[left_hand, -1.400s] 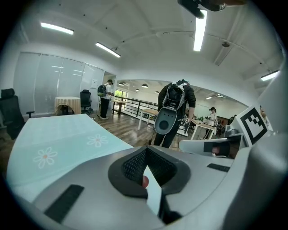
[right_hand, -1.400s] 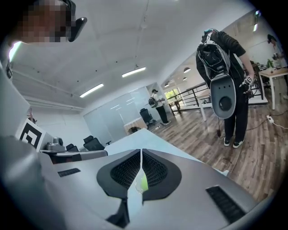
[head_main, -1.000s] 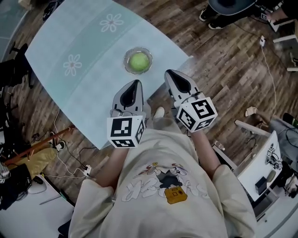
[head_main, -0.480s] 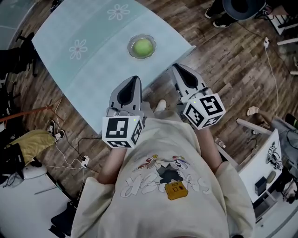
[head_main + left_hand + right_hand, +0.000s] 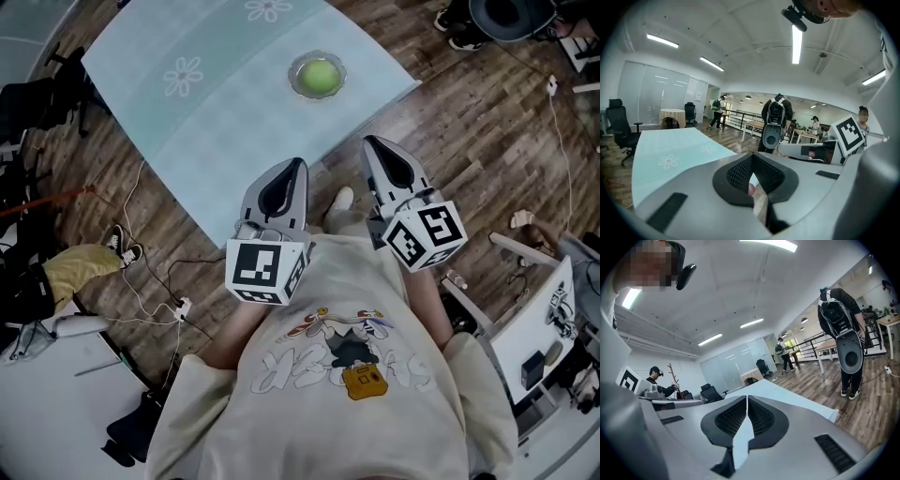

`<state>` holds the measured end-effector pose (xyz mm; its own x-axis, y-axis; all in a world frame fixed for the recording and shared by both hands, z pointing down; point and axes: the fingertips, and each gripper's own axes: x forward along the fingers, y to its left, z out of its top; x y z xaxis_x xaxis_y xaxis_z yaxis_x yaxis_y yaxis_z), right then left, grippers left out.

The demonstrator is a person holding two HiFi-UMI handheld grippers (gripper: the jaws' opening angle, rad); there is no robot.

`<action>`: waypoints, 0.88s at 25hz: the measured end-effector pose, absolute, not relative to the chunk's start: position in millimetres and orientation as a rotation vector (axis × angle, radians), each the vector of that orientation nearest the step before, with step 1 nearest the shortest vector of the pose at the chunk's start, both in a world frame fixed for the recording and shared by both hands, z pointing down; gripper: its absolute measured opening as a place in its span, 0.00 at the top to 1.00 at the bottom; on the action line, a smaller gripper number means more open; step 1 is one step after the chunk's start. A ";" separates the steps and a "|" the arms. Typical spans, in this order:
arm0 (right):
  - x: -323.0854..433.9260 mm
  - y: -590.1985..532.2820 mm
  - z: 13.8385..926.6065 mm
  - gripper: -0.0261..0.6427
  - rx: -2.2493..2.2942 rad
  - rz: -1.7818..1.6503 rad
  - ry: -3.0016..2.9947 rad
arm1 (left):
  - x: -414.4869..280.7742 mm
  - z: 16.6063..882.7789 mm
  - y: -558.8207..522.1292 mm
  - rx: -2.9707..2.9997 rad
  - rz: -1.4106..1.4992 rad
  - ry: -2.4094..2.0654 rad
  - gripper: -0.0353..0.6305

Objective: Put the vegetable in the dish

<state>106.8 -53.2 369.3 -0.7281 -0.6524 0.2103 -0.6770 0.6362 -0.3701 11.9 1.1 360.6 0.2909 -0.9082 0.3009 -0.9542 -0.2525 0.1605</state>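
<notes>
Our left gripper (image 5: 296, 167) has its jaws pressed fully together with nothing between them, and in the left gripper view (image 5: 751, 158) the two dark ribbed pads meet at the tip. Same deal on the right gripper (image 5: 374, 143): in the right gripper view (image 5: 746, 398) the jaws come together in a thin line and they're holding nothing. Both grippers sit side by side just in front of our chest, tips pointing away from us, and each one has its marker cube at the back, the left cube (image 5: 265, 270) and the right cube (image 5: 425, 236), sitting just above our cream printed t-shirt (image 5: 328, 375)

Looking from the head view, both grippers are off the table's near edge and over the wood plank floor (image 5: 469, 141), with one shoe (image 5: 342, 199) peeking out between them. The table (image 5: 216, 112) is covered in a pale blue cloth with white flower prints (image 5: 183, 75). The round green vegetable (image 5: 320, 75) is already sitting in the small glass dish (image 5: 295, 80) near the table's right-hand corner, well apart from both grippers

Further out, some cables (image 5: 150, 281) trail across the floor on the left. In the right gripper view a person wearing a backpack (image 5: 839, 315) stands on the wood floor beyond the table's corner
</notes>
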 end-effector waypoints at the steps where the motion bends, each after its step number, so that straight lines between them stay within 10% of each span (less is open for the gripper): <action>1: 100.4 -44.0 369.4 0.92 1.124 0.676 -2.789 | 8.3 360.3 8.5 2.256 0.210 -1.686 0.94; 22: 26.5 55.6 390.2 0.92 1.118 0.653 -2.732 | -50.5 375.3 95.3 2.287 0.156 -1.628 0.94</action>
